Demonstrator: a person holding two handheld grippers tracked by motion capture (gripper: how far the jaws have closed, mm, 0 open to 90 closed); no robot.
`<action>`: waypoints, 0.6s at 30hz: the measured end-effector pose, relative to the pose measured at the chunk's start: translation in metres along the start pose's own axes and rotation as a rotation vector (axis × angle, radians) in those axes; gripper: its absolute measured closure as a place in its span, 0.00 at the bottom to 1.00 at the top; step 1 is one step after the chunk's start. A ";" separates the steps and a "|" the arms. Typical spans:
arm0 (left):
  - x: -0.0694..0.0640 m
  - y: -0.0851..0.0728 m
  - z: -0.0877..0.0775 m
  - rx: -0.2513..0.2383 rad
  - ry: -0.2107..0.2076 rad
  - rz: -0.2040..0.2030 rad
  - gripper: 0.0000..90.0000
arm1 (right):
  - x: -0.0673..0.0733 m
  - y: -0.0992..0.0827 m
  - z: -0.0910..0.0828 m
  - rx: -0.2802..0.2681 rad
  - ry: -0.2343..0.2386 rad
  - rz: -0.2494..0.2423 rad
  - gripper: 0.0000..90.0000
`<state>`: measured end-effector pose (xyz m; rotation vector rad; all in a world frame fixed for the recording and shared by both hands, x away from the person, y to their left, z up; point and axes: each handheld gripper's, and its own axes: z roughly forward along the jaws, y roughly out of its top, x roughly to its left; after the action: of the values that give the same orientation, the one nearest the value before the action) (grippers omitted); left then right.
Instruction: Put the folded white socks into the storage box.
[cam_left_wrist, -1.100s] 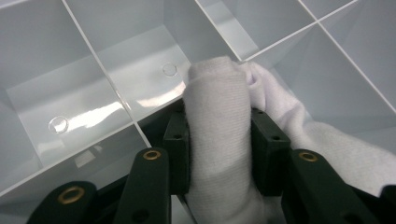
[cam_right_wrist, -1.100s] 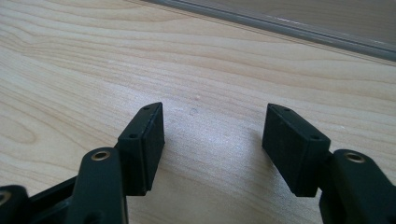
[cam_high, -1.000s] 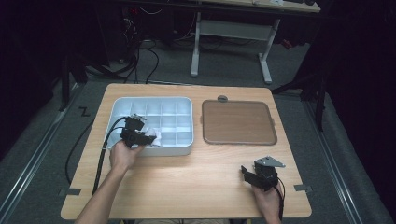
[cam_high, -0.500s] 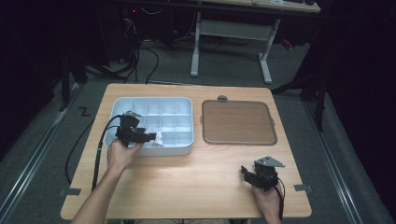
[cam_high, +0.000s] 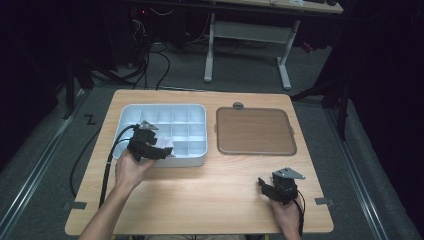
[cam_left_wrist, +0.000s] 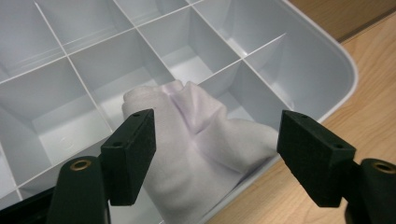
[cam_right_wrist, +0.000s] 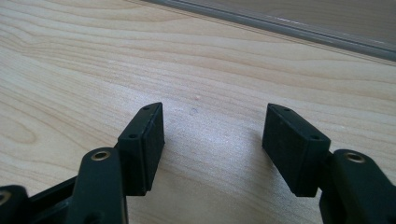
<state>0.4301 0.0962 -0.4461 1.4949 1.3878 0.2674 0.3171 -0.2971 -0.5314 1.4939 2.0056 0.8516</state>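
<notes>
White plastic forms the tray (cam_high: 197, 117), which is seen in the high view on the left half of the table (cam_high: 200, 200), beside a brown mat (cam_high: 255, 131) lying well clear to its right. The left gripper (cam_high: 161, 151) is held over the tray's near edge, and a white cloth (cam_high: 167, 146) is glimpsed at its tip, inside a near compartment. The right gripper (cam_high: 264, 186) is held low over the table's near right corner, well apart from tray and mat.

From the left gripper view, the left gripper (cam_left_wrist: 215, 135) is shown with its jaws spread wide, having just been opening; the cloth (cam_left_wrist: 205, 140) lies crumpled between them, and neither pad is seen pressing on it. The cloth is draped over a divider and rests against the tray's (cam_left_wrist: 308, 56) near wall, close to a rounded corner. Bare wood of the table (cam_left_wrist: 369, 121) is seen beyond that wall.

From the right gripper view, the right gripper (cam_right_wrist: 212, 135) is shown with its jaws apart over bare table (cam_right_wrist: 140, 56), with nothing between them. The mat's edge (cam_right_wrist: 299, 23) is seen along the top.
</notes>
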 end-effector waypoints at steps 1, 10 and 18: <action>0.000 -0.001 0.002 0.004 0.011 0.008 0.32 | 0.000 0.000 0.000 0.000 0.000 0.000 0.44; 0.004 -0.006 0.011 0.025 0.074 0.055 0.48 | 0.000 0.000 0.000 0.000 0.001 0.002 0.44; 0.012 -0.007 0.017 0.023 0.124 0.082 0.49 | 0.000 0.000 0.000 0.000 0.001 0.002 0.44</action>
<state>0.4424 0.0965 -0.4646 1.5788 1.4331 0.4024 0.3170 -0.2972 -0.5314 1.4957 2.0056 0.8529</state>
